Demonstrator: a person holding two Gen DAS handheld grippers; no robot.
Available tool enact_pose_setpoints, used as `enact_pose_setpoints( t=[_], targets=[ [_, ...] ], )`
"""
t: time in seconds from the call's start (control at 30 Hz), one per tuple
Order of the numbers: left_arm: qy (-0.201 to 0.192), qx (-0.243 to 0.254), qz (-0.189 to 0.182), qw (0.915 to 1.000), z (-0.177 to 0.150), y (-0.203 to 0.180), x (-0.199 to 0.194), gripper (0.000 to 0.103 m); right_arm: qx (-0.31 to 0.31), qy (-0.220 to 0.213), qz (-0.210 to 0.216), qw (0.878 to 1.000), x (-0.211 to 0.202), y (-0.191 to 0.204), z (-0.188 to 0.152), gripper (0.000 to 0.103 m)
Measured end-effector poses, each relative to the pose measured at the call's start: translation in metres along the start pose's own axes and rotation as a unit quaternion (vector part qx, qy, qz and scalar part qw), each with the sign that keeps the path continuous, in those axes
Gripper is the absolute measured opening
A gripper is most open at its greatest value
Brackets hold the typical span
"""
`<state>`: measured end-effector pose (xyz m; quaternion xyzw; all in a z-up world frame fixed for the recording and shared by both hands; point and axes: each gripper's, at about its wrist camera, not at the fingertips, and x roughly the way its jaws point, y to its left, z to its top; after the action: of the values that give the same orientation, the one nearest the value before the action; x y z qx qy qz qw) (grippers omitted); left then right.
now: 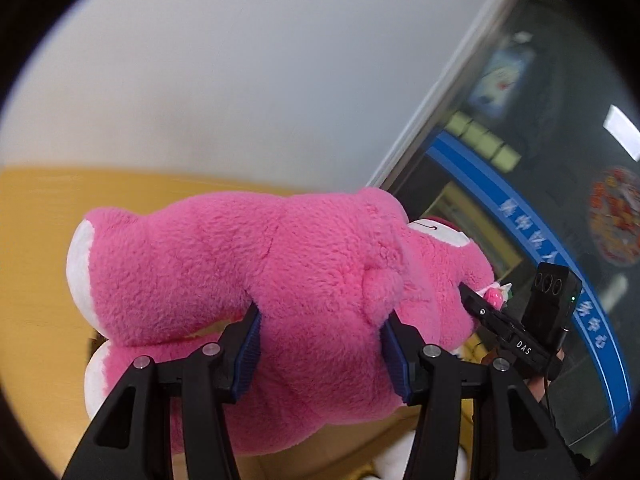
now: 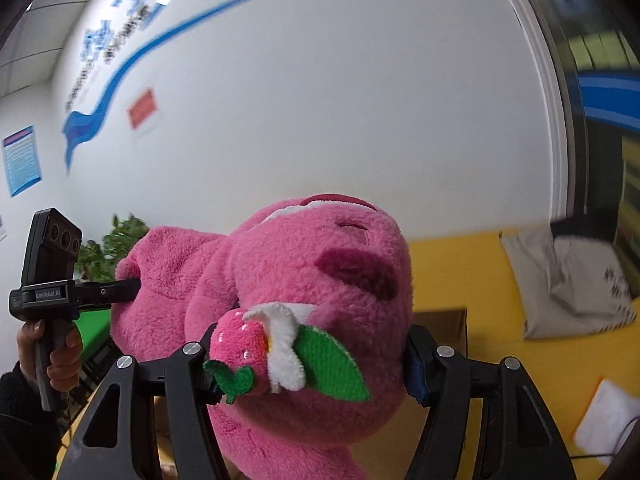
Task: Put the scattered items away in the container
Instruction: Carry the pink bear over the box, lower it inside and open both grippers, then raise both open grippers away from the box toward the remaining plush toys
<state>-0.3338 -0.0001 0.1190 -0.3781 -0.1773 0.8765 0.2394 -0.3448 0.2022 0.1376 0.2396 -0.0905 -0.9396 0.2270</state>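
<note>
**Pink plush bear clamped by both grippers, held in the air**

Left wrist view: The pink plush bear lies crosswise to the fingers, its long axis running from the white-soled feet on the left to the head on the right. The left gripper is clamped on the bear's body: the blue-padded fingers press into the fur on either side, and the torso bulges ahead of and below them. The legs extend left of the fingers; the head lies to the right and farther forward. The right gripper enters from the right, its fingers sunk into the fur at the head end. A yellow surface lies behind and below the bear.

Right wrist view: The bear has its head nearest the camera, face turned upward, body trailing to the left and away. The right gripper is clamped on the head end, fur filling the whole gap between the fingers. A plush strawberry with white flower and green leaf sits over the left finger. The left gripper, held by a hand, grips the body at far left.
</note>
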Motion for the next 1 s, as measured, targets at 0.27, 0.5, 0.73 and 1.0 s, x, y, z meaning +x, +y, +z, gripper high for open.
enact_pose_setpoints(
  t=[0.27,0.5,0.73,1.0],
  targets=[
    [0.111,-0.045,0.017,0.9927,-0.04,0.089,0.139,0.052,0.038,0.127,-0.07,0.989,0.091,-0.065,-0.081,0.071],
    [0.07,-0.012,0.075,0.9947,-0.03,0.083,0.152,0.064,0.091,0.178,-0.101,0.975,0.118,-0.093,-0.093,0.078],
    [0.08,0.008,0.081,0.9935,-0.038,0.092,0.103,0.063,0.042,0.17,-0.114,0.978,0.096,-0.087,-0.08,0.098],
    [0.172,0.008,0.12,0.9778,-0.107,0.126,0.07,0.063,-0.103,0.286,0.023,0.952,0.04,-0.04,-0.123,0.099]
  ],
)
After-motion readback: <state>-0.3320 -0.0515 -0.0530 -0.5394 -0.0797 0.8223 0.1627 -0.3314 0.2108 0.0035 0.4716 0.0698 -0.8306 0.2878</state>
